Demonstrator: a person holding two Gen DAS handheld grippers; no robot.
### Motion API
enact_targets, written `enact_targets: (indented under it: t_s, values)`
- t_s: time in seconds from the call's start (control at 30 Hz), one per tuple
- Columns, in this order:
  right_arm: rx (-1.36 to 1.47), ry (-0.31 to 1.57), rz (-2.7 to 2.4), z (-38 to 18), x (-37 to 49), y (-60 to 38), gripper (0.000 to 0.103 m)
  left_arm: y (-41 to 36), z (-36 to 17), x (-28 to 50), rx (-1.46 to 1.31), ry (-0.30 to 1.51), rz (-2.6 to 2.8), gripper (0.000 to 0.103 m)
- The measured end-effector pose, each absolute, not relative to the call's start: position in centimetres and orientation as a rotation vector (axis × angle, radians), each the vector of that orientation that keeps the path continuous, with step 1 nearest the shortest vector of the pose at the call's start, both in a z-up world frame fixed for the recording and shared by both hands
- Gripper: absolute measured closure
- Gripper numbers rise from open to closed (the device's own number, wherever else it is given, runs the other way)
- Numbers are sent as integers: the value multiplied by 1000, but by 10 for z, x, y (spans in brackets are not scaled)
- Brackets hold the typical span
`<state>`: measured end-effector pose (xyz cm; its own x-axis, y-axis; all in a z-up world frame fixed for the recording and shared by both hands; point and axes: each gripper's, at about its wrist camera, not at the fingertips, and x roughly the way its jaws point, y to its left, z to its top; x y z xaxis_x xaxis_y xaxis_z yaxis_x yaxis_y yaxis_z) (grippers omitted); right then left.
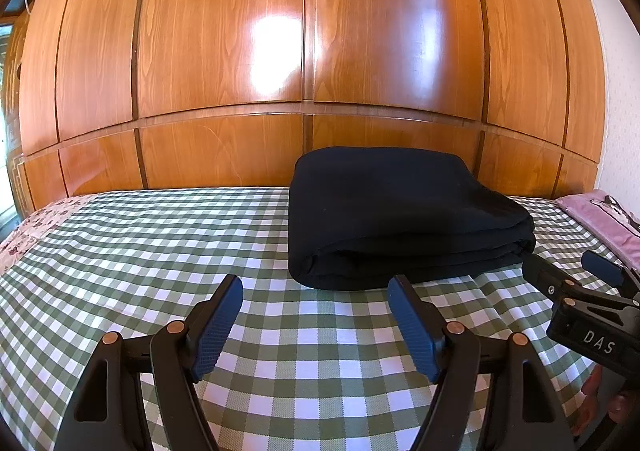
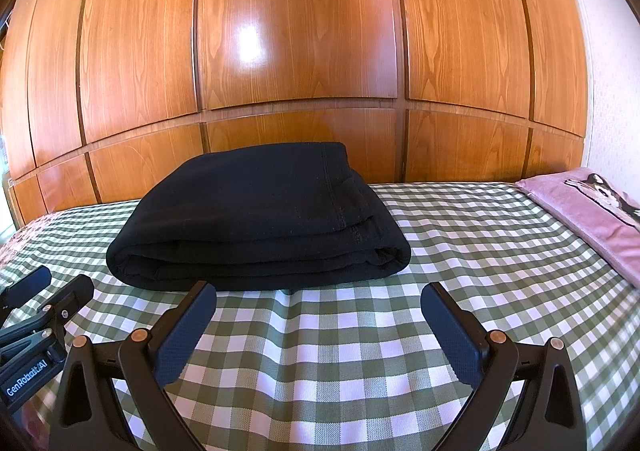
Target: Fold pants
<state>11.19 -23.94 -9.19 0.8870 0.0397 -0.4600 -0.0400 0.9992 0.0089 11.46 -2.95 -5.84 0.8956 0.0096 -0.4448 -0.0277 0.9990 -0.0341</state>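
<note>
A wall of glossy wooden wardrobe panels (image 1: 224,51) rises behind the green-and-white checked bedspread (image 2: 360,331) I hover over, with a pink towel (image 2: 592,211) at its right edge and nothing between me and the cloth. The black pants (image 2: 260,219) lie folded in a thick stack on the spread, just ahead of my left gripper (image 1: 316,291) and right gripper (image 2: 318,299), both spread wide, empty, and clear of the fabric. My right view shows the stack's stitched hem and the towel's printed picture; my left view shows fingers (image 1: 616,403) of the hand on the right gripper.
</note>
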Motion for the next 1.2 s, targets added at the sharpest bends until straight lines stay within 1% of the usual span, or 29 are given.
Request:
enact_targets:
  t_s: [0.53, 1.2]
  values:
    - [-2, 482, 42, -94, 112, -240, 0, -29, -59, 116, -38, 469, 21, 30]
    - [0, 494, 42, -96, 113, -240, 0, -27, -63, 122, -47, 495, 11, 30]
